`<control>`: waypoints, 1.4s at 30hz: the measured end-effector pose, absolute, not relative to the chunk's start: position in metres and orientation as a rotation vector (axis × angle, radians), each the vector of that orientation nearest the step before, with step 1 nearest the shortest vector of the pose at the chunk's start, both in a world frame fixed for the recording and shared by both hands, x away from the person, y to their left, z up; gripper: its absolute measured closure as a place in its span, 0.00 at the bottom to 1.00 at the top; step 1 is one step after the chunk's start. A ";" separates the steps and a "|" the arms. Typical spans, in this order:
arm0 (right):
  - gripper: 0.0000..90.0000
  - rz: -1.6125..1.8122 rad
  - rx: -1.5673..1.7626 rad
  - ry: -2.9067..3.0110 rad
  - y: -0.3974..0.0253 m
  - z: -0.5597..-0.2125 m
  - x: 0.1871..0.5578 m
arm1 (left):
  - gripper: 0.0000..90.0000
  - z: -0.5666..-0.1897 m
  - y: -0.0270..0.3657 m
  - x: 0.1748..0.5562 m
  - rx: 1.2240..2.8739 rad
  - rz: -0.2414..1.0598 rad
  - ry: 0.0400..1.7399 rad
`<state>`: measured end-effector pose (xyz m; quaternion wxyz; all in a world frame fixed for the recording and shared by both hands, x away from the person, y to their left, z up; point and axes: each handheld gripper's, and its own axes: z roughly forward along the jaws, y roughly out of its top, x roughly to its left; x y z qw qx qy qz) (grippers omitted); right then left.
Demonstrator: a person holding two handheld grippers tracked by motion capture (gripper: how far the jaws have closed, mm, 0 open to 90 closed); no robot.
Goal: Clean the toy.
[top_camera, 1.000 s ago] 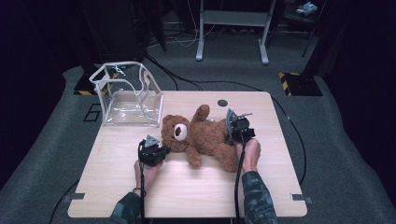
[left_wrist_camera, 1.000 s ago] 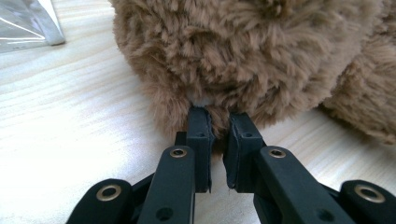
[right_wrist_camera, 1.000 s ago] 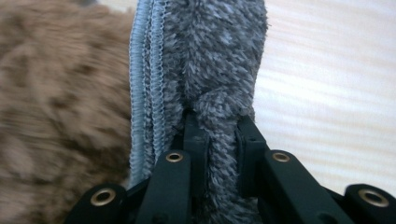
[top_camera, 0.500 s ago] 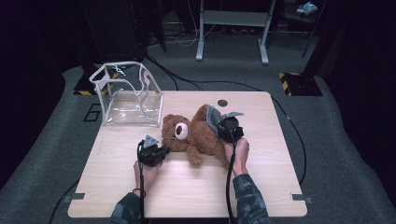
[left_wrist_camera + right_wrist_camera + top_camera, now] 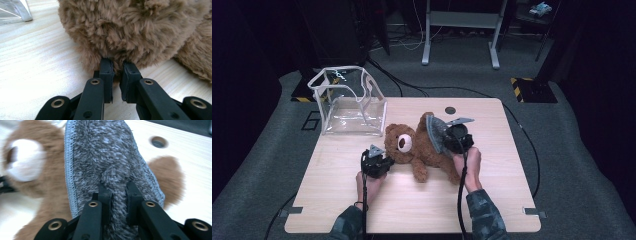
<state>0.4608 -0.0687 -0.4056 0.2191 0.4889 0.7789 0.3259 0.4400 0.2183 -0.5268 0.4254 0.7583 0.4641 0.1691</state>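
A brown teddy bear [image 5: 422, 150] lies on its back in the middle of the wooden table [image 5: 412, 205], its head towards the left. My left gripper [image 5: 376, 164] sits at the bear's head; its jaws are closed to a narrow slit on the fur [image 5: 130, 27] at the head's lower edge, with the left gripper [image 5: 117, 66] resting low on the tabletop. My right gripper [image 5: 453, 137] holds a grey fuzzy cloth [image 5: 434, 131] over the bear's belly. Along its jaws, the right gripper [image 5: 117, 189] pinches a fold of that cloth [image 5: 105, 152], and the bear's white muzzle [image 5: 23, 161] is blurred at the left.
A clear plastic bag with white trim [image 5: 347, 107] stands open at the table's back left corner, its edge [image 5: 12, 10] beside the bear. A round hole [image 5: 450, 110] sits near the back edge. Cables run over the carpet behind the table.
My right gripper has carried the grey cloth leftwards and up over the bear's body. The left gripper has stayed at the bear's head.
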 end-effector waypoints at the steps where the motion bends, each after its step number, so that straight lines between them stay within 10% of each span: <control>1: 0.87 0.876 1.351 2.163 -0.064 -0.408 0.461 | 0.90 -0.527 0.219 0.439 1.885 0.421 1.156; 22: 0.88 0.731 1.300 2.177 -0.041 -0.429 0.477 | 0.88 -0.524 0.225 0.424 1.816 0.424 0.944; 29: 0.88 0.703 1.282 2.178 -0.037 -0.426 0.483 | 0.54 -0.524 0.222 0.425 1.826 0.463 1.006; 42: 0.88 0.781 1.212 2.232 -0.024 -0.425 0.475 | 0.92 -0.524 0.218 0.427 1.850 0.502 1.019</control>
